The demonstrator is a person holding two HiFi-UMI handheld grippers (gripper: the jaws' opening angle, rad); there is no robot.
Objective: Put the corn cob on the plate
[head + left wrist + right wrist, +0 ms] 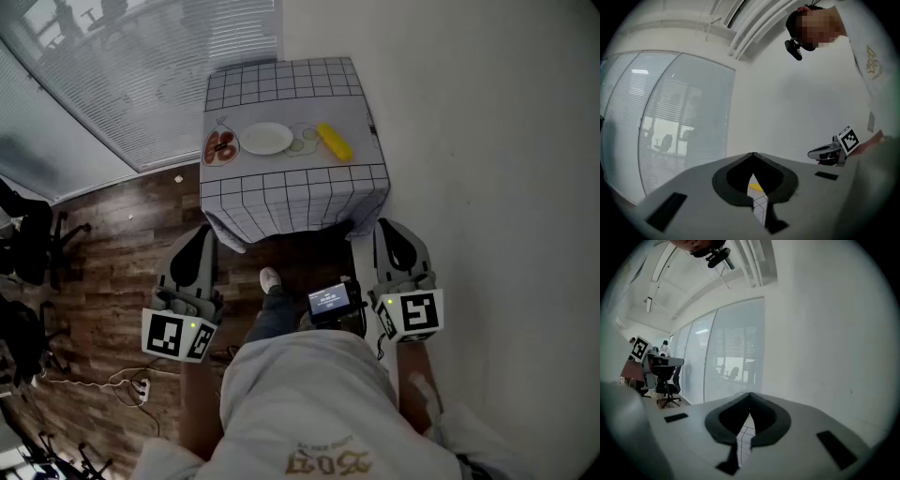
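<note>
A yellow corn cob (335, 142) lies on the checked tablecloth, right of a white plate (267, 139). Both grippers hang well short of the table, held level in front of the person. My left gripper (199, 246) is shut with nothing in it; through its jaws a sliver of the corn cob (755, 187) shows. My right gripper (397, 239) is shut and empty too, with only checked cloth (746, 433) seen past its jaws. The right gripper (813, 153) also shows in the left gripper view.
The small table (281, 192) stands against a white wall on the right. A bag with red fruit (221, 147) lies left of the plate, a clear bag (304, 141) between plate and corn. Office chairs (33, 246) and cables (122, 380) crowd the wooden floor at left.
</note>
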